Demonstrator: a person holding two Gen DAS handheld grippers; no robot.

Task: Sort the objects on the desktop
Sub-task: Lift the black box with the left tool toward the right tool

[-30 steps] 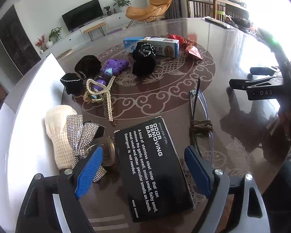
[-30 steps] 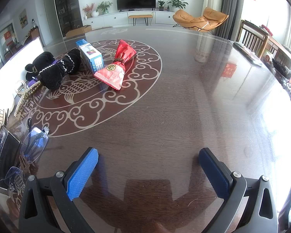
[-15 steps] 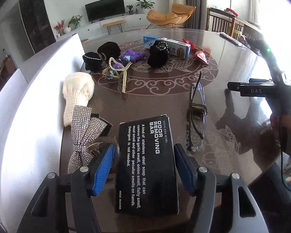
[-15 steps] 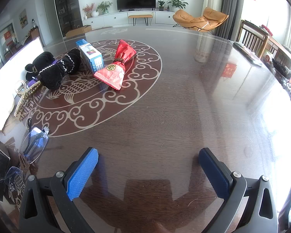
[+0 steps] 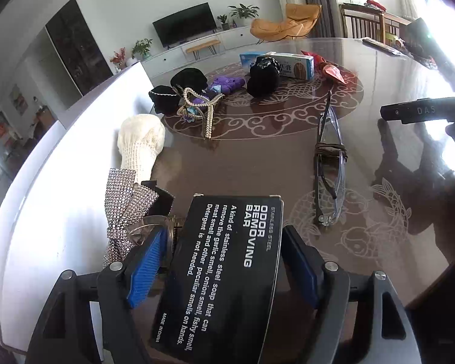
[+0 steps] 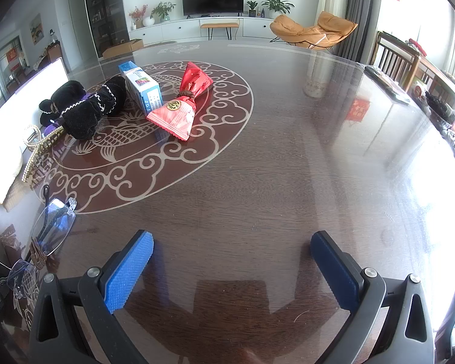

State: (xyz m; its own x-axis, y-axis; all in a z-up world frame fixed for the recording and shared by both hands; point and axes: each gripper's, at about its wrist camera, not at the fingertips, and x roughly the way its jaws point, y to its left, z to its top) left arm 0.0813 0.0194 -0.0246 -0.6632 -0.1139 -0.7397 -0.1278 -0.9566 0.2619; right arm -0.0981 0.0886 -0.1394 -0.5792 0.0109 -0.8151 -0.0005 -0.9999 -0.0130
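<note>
- Left gripper (image 5: 224, 261) jaws are opening around the box (image 5: 224, 276), not pinching it (center them before squeezing).
- Right gripper (image 6: 232, 268) jaws spread, empty, above the bench (image 6: 288, 166).

The black box (image 5: 227, 273) between the left gripper (image 5: 224, 265) fingers runs off the bottom edge, and it hides part of the clear clip (image 5: 148, 227) beside it.

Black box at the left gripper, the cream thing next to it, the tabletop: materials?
Black box: looks like matte printed cardboard, with crisp folded edges and white lettering. Cream thing: knit yarn with a visible ribbed weave, soft. Tabletop: dark wood grain under a glossy, probably glass, layer that mirrors the room.
</note>
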